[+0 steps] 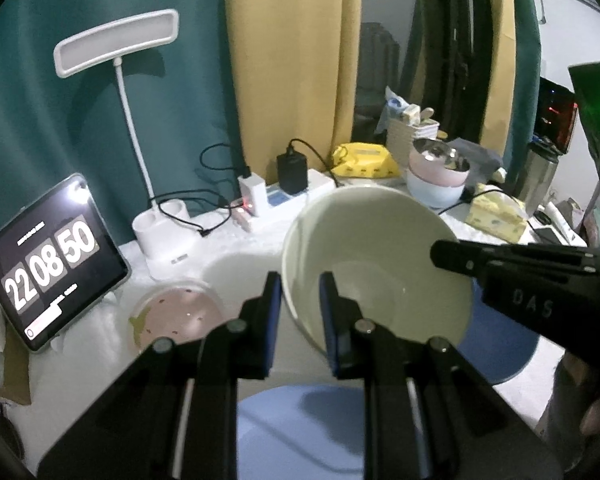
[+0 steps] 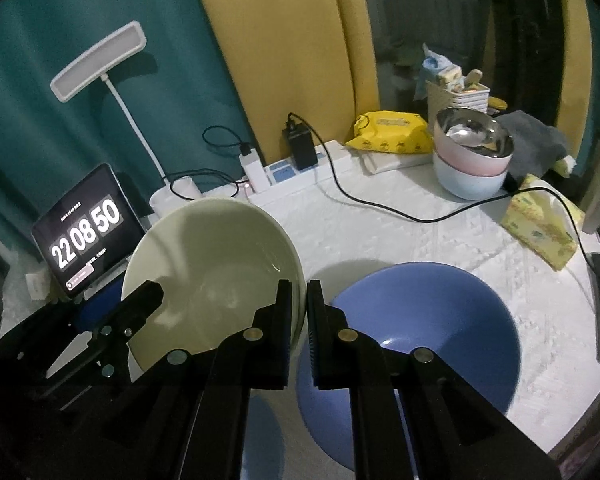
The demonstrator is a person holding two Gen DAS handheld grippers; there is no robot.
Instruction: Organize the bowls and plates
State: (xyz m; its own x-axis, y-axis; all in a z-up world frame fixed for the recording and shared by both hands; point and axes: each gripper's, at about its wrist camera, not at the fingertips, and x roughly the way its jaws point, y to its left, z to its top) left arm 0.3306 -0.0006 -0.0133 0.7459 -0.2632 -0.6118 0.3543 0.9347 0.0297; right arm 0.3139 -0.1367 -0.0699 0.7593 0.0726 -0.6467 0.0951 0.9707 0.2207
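Pale green and glossy, the bowl [image 1: 376,268] hangs tilted above the bench [image 2: 380,232], gripped at opposite sides of its rim. The left tool [image 1: 300,300] pinches the near rim, one pad inside the bowl and one outside, jaws narrow around the wall. The right tool [image 2: 299,312] is closed almost fully on the rim at the bowl's right edge; in the left view its fingers reach in from the right and touch the rim there.

Under and to the right of the bowl lies a blue plate [image 2: 428,320], flat on the white cloth, its near edge running beneath the right tool. A second blue plate [image 1: 300,432] shows low between the left tool's arms. A pink dish [image 1: 176,316] sits left of the bowl, near the tablet [image 1: 52,264] showing a clock, which leans at the bench's left edge.

Behind the bowl the bench is bare cloth as far as the power strip [image 2: 300,168] by the curtain, crossed only by a black cable [image 2: 380,204]. At the far right stand stacked bowls [image 2: 472,160], a steel one on top, with a tissue pack [image 2: 540,224] just beside them. A lamp [image 1: 116,40] rises at the back left, well apart from the bowl.
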